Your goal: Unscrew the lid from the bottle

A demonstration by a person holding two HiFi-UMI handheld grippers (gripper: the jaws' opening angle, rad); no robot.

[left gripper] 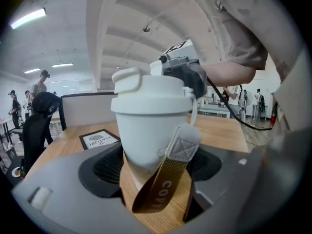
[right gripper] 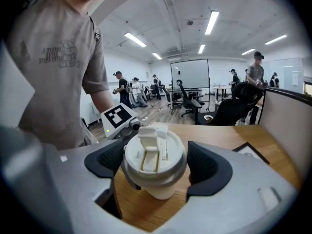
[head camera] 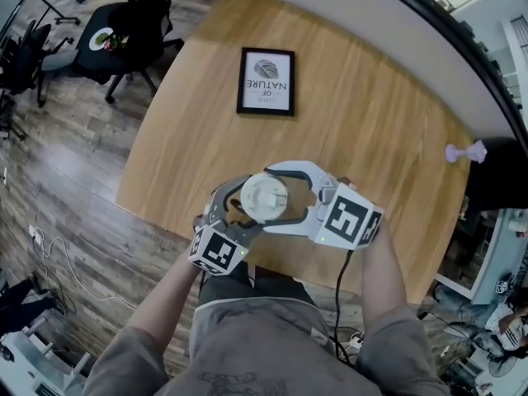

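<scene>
Bottle (left gripper: 146, 130), white with a tan strap (left gripper: 165, 184), sits near the table's (head camera: 371, 114) front edge, directly before the person. The left gripper (left gripper: 156, 167) pinches its body between both pads; the right gripper (right gripper: 155, 165) clamps the flip-spout lid (right gripper: 155, 157) from the opposite side. Best to keep the lower grip firm and level, then twist the upper wrist about the bottle's axis without tilting. The near edge is close, so avoid pulling toward the body. Open wood lies ahead; the framed print (head camera: 266, 81) stands well apart.
</scene>
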